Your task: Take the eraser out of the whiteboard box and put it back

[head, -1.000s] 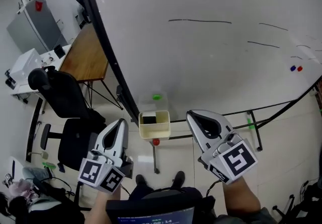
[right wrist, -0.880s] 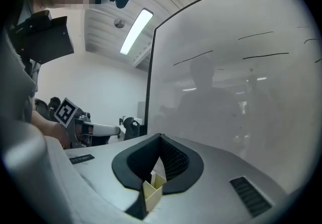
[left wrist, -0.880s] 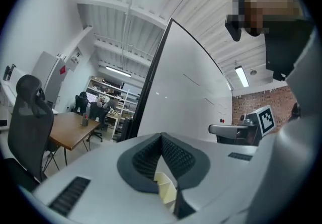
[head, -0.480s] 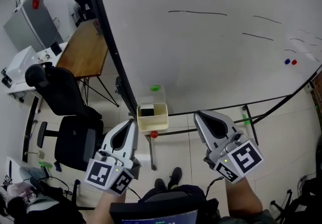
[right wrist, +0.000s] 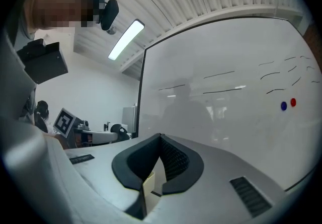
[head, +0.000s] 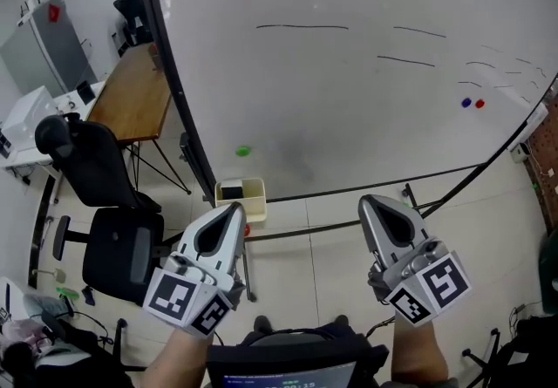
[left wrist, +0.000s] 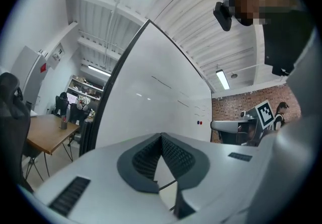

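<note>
Office: large whiteboard [head: 349, 98], wooden desk [head: 131, 103], black swivel chair [head: 122, 242].

Whiteboard [head: 349, 116] glossy, smooth; whiteboard box [head: 246, 211] cream plastic; desk [head: 131, 103] brown wood; floor tiles [head: 305, 266] glossy.

My left gripper [head: 234, 208] and right gripper [head: 368, 201]: pale grey tapered shells. Black ribbed pads [left wrist: 176, 156] line the jaws; dark slotted vents [left wrist: 70, 195] on top. Behind each, a white cube [head: 185, 301] printed with black square markers.

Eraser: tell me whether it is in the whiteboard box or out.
In: the dark eraser lies inside the cream box in the head view.
</note>
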